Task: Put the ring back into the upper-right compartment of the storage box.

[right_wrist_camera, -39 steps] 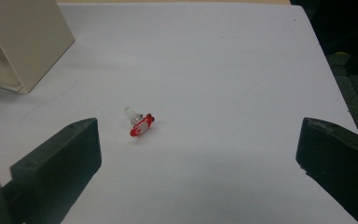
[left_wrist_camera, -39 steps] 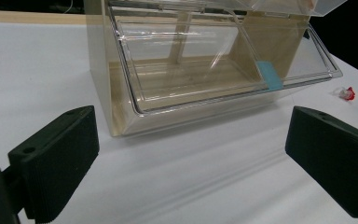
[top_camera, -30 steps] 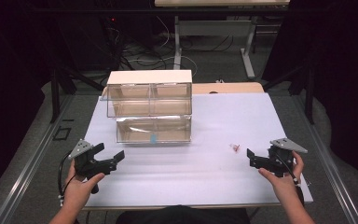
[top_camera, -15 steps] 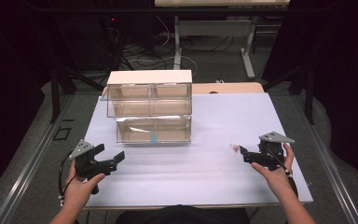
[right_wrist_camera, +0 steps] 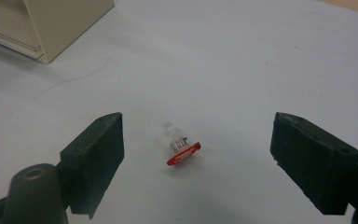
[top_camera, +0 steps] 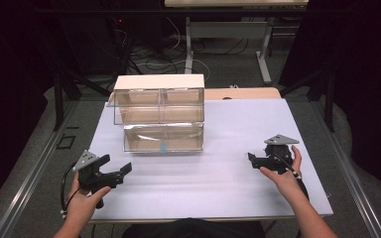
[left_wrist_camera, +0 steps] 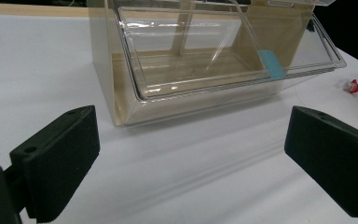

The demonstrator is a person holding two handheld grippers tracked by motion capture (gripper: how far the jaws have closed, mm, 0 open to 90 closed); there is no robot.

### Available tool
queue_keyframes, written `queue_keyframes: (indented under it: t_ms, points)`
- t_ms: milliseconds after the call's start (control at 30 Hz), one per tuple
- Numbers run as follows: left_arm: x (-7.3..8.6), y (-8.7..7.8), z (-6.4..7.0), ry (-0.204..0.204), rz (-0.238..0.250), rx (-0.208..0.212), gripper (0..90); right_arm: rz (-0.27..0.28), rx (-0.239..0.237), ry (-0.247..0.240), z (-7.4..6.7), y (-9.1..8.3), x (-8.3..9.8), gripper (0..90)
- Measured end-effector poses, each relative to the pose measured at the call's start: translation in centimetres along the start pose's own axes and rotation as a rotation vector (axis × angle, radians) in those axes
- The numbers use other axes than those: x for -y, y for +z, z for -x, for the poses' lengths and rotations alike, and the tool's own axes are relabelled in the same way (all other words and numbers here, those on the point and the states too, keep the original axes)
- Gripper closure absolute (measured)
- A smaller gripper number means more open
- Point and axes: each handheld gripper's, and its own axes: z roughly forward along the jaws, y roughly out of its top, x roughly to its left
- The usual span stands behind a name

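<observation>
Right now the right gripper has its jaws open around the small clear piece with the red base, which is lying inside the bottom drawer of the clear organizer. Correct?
Not quite. The small clear piece lies on the bare white table, apart from the clear organizer, as the right gripper view shows. The right gripper does have its jaws open on either side of it, not touching.

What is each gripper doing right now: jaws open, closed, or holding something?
Left gripper: jaws open, holding nothing.
Right gripper: jaws open, just been closing around the small red-capped plastic piece, not yet touching it.
</observation>
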Motion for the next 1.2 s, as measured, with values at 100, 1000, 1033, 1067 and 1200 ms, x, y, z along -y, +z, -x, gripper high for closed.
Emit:
queue_keyframes:
  t_ms: [100,1000,1033,1067,1200]
  points:
    - [0.0,-0.1,-0.1,-0.003,0.0,-0.002,3.2,-0.018,0.005,-0.013,0.0,0.5,0.0,19.7]
    - [0.2,-0.4,-0.2,-0.007,-0.004,-0.012,4.0,-0.123,0.016,0.116,0.4,3.2,-0.5,32.1]
    - [0.2,-0.4,-0.2,-0.007,-0.004,-0.012,4.0,-0.13,0.017,0.128,0.4,3.2,-0.6,33.0]
    - [0.2,-0.4,-0.2,-0.006,-0.004,-0.012,4.0,-0.142,0.028,0.143,0.4,3.1,-0.6,33.1]
    - [0.2,-0.4,-0.2,-0.008,-0.005,-0.011,4.2,-0.175,0.034,0.183,0.3,3.1,-0.9,37.0]
